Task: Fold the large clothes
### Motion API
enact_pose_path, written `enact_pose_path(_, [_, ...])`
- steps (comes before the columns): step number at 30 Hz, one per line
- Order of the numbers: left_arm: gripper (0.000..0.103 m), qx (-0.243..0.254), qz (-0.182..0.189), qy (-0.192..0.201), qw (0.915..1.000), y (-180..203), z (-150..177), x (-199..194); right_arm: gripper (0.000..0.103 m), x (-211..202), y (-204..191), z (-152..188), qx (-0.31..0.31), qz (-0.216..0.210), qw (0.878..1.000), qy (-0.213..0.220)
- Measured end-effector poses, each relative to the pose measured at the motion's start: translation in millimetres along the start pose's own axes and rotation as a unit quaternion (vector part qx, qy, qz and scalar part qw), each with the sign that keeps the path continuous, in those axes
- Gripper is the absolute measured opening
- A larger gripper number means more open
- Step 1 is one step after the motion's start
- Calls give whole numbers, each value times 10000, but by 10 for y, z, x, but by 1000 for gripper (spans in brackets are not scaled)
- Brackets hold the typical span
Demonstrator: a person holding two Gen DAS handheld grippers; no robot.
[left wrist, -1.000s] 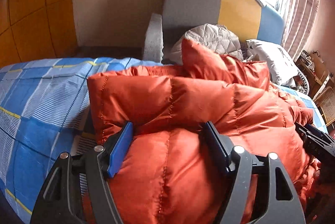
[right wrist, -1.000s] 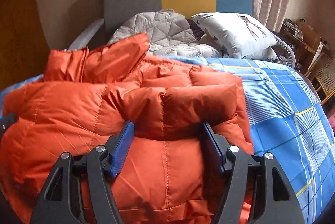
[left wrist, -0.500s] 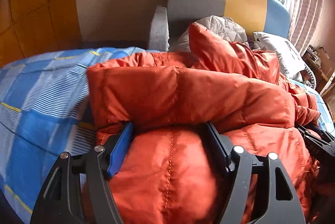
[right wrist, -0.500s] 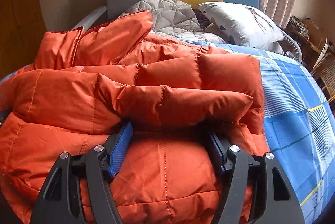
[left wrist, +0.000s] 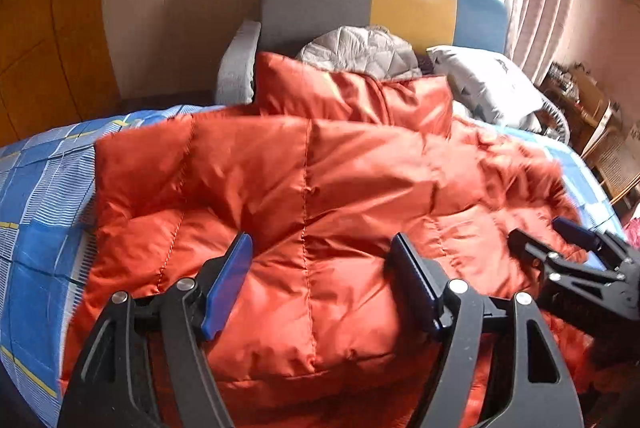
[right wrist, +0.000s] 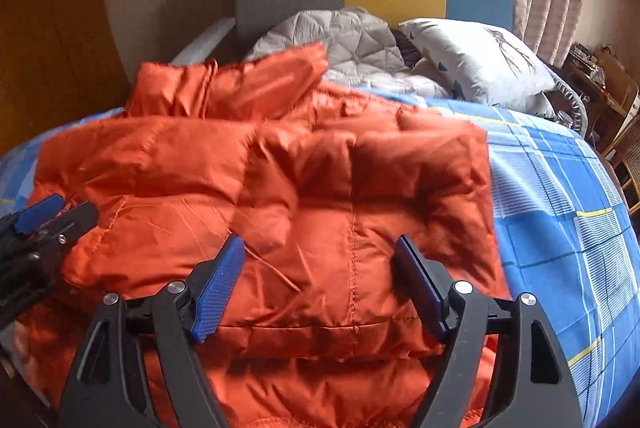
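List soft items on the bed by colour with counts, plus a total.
Orange puffer jacket: 1
Grey quilted garment: 1
White patterned pillow: 1
Blue plaid sheet: 1
Total: 4

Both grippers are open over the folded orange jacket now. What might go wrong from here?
The puffy orange jacket could spring back open, since the left gripper and right gripper stand open with fabric bulging between the fingers, unclamped. Its collar stands up at the far end, so the bundle may stay lopsided. The slick shell could slide on the blue checked sheet.
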State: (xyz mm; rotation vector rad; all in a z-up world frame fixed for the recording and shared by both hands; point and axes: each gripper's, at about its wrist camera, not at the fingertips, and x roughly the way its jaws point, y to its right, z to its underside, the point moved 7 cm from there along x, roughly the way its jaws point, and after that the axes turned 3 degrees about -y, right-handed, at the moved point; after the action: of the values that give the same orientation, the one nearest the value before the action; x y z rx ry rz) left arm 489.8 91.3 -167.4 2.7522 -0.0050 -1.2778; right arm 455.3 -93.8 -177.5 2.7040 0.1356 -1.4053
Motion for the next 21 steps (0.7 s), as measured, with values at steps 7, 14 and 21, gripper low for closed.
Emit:
enact_pose_path(7, [73,-6,-48,-148,9999,-23,74,196,80,298,-4,54,-32,-6,9996,-263])
enact_pose_path(14, [80,-7,-74,13,10000,-63,136,-115,82,169,23,48,-19,-108,9991,-409])
enact_pose_path(21, [80,-76,-3,194,9998,-195,436,-692,83,-396,205,323,-54,-215,9988,-441])
